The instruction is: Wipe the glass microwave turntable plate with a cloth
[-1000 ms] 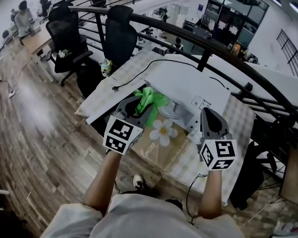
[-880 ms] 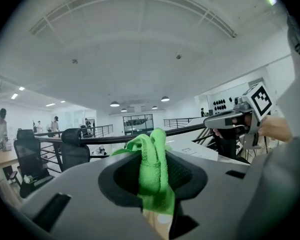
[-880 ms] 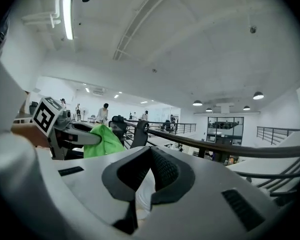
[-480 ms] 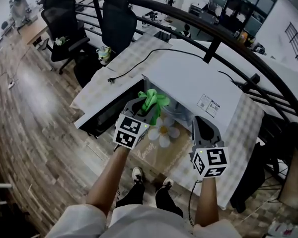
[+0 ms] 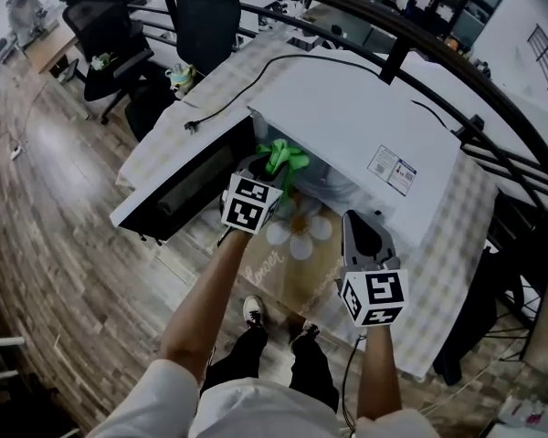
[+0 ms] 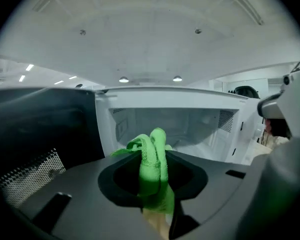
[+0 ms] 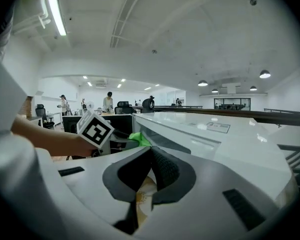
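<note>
A white microwave (image 5: 347, 117) stands on the table with its dark door (image 5: 183, 185) swung open to the left. My left gripper (image 5: 272, 169) is shut on a bright green cloth (image 5: 284, 157) right at the oven's mouth. In the left gripper view the green cloth (image 6: 151, 170) bunches up between the left gripper's (image 6: 154, 151) jaws, in front of the white cavity (image 6: 190, 126). The glass plate on the cavity floor cannot be made out clearly. My right gripper (image 5: 353, 219) hangs lower right over the mat, shut with nothing in it; in its own view the right gripper (image 7: 151, 151) has its pads touching.
A brown mat with a white flower (image 5: 297, 231) lies before the microwave on a checked tablecloth (image 5: 457, 235). A black power cable (image 5: 247, 85) runs off the table's left. A dark curved railing (image 5: 493, 108) passes behind, and office chairs (image 5: 110, 53) stand far left.
My left gripper has carried the green cloth forward to the microwave's opening. The head view has shifted over the table, and the right gripper stayed low at the right, still shut.
</note>
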`<state>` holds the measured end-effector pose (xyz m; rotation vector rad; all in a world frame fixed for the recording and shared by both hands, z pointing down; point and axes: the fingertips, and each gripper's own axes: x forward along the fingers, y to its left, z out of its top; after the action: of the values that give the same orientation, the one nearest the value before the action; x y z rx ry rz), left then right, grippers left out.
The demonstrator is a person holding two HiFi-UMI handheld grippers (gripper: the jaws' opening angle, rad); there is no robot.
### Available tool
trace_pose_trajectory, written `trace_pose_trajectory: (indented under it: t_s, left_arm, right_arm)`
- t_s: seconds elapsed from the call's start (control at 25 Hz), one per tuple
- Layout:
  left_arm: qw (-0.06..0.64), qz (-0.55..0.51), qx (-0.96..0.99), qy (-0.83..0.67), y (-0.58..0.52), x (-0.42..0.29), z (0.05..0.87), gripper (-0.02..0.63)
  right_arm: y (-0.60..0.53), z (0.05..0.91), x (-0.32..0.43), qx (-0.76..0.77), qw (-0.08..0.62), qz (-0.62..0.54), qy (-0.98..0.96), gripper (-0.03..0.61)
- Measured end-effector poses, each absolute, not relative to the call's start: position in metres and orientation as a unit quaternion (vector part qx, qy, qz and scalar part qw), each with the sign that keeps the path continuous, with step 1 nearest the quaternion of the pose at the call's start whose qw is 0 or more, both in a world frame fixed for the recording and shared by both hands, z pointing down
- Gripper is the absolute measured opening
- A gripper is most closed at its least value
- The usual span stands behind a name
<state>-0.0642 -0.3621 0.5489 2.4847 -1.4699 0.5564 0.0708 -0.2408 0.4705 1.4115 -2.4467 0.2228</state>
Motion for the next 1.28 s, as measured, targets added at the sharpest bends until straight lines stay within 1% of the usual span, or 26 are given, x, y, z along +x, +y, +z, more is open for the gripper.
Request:
trace_pose_trajectory:
  t_s: [0.2, 0.32, 0.56, 0.92, 1.12, 1.2, 1.28]
  left_arm:
    - [0.128, 0.210, 0.834, -0.494, -0.380, -0.050, 0.591, 0.130]
    - [0.131, 0.219, 0.839, -0.481, -0.380, -0.035, 0.606, 0.130]
    - [0.127, 0.234, 0.855, -0.446, -0.371, 0.001, 0.611, 0.130]
    - [0.114, 0.241, 0.894, -0.361, -0.345, 0.073, 0.618, 0.132]
    - [0.125, 0.206, 0.919, -0.311, -0.328, 0.102, 0.604, 0.132]
    - [0.106, 0.187, 0.919, -0.330, -0.334, 0.093, 0.591, 0.130]
    - [0.070, 0.187, 0.913, -0.357, -0.350, 0.074, 0.582, 0.130]
  right_arm:
    - [-0.232, 0.492, 0.076, 0.488, 0.155, 0.096, -0.853, 0.003]
    - [-0.232, 0.499, 0.084, 0.499, 0.167, 0.089, -0.846, 0.011]
    - [-0.225, 0.500, 0.105, 0.546, 0.169, 0.082, -0.817, 0.012]
    - [-0.201, 0.494, 0.126, 0.592, 0.173, 0.077, -0.784, 0.012]
    - [-0.192, 0.483, 0.136, 0.606, 0.180, 0.073, -0.771, 0.012]
    - [-0.191, 0.480, 0.137, 0.609, 0.184, 0.069, -0.769, 0.012]
    - [-0.192, 0.477, 0.137, 0.610, 0.185, 0.066, -0.768, 0.012]
